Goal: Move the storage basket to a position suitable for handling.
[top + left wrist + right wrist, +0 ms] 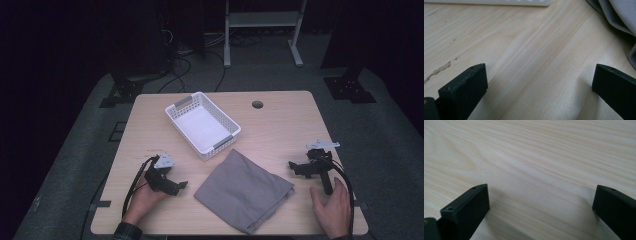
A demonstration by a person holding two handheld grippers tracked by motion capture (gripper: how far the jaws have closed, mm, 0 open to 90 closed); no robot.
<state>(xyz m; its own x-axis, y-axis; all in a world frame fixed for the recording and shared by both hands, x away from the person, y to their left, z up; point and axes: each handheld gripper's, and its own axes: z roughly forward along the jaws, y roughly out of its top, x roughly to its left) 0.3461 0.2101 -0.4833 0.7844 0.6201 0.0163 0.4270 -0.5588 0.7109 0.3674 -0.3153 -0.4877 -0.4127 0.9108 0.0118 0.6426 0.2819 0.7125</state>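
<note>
A folded grey cloth (244,189) lies on the front middle of the wooden table (280,125); its edge shows at the upper right of the left gripper view as grey cloth (616,15). A white plastic basket (202,124) stands empty behind it, and its rim (499,2) crosses the top of the left gripper view. My left gripper (181,186) rests on the table left of the cloth, open, jaws wide apart with bare wood between them (539,75). My right gripper (295,167) sits right of the cloth, open over bare wood (541,195).
A round cable hole (257,104) is at the table's back right. A white frame (262,22) and black stands with cables sit on the dark floor behind the table. A hand rests flat by the right gripper (332,207).
</note>
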